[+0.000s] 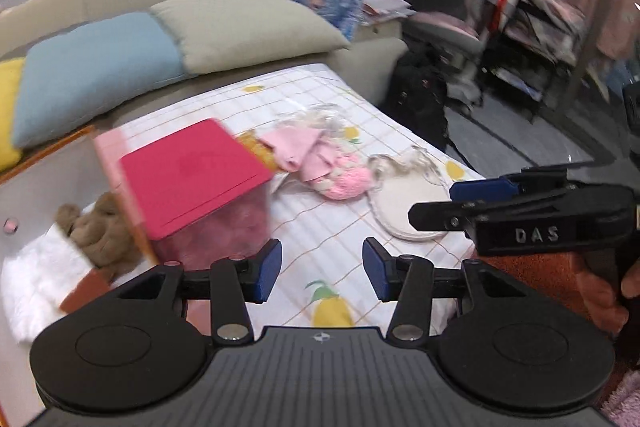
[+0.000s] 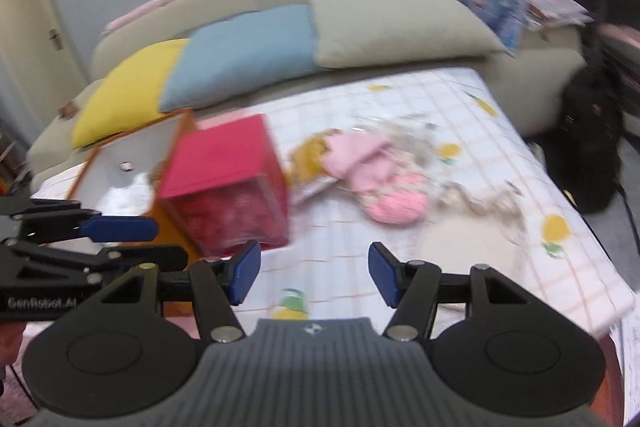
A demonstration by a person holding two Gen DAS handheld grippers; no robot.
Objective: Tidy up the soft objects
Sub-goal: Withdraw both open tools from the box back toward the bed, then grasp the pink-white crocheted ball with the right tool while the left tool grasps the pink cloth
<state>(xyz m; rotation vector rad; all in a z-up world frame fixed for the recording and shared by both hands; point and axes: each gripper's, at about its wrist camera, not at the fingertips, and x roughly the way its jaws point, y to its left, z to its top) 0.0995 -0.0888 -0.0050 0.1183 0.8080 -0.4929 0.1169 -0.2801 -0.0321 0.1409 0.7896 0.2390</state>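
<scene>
Claws both spread apart and empty — left claw, right claw, above bare checked lemon-print tablecloth surface, crimson-lidded translucent box left, pink plush pile beyond.

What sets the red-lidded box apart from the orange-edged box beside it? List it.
The red-lidded box is closed under its lid, with translucent pinkish walls; the orange-edged box is open, with white inner walls. A brown plush and white fluff show in the orange-edged box; the red-lidded box's contents are blurred. Both sit side by side on the checked cloth.
</scene>
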